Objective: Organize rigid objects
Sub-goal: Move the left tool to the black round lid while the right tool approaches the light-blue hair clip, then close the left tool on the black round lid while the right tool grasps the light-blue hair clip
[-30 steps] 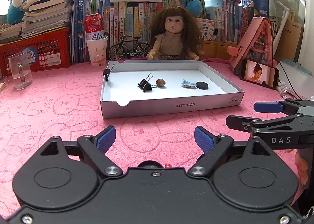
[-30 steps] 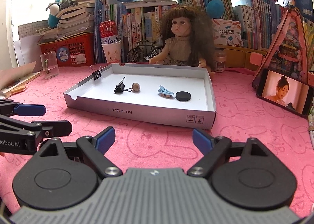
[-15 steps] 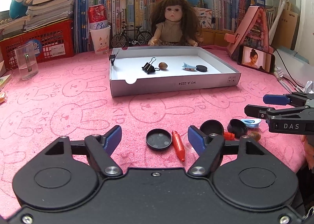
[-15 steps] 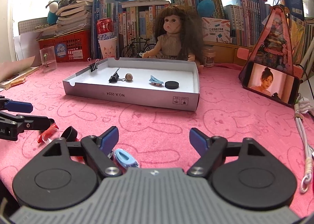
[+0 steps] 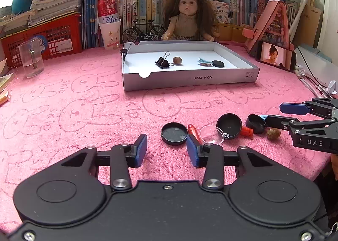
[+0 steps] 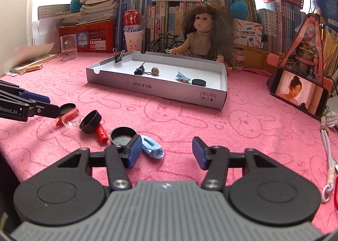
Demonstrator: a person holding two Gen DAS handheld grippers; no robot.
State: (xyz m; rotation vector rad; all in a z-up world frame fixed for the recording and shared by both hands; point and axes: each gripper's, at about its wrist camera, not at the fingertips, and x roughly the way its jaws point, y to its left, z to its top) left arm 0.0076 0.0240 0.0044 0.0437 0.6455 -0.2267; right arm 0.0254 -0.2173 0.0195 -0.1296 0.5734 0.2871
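Pink cloth (image 5: 84, 114) carries our loose pieces at lower centre. Both jaws have just been closing, yet our left gripper (image 5: 166, 148) and right gripper (image 6: 164, 152) pinch nothing. We should centre the blue clip (image 6: 152, 148) first. Upper centre, the white tray (image 5: 190, 80) holds a binder clip (image 5: 162, 62), nut (image 5: 177, 60), blue clip and black disc (image 5: 218, 63).

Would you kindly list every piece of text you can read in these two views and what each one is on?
"NO.A-2224", printed upside down: front wall of the white box.
"Bud…", partly hidden: red can.
"DAS": right gripper.
"Robot.AI": left gripper.
"POCKET LOGIC PAINTER": box behind the doll.
Book spines, red basket labels: too small to read.
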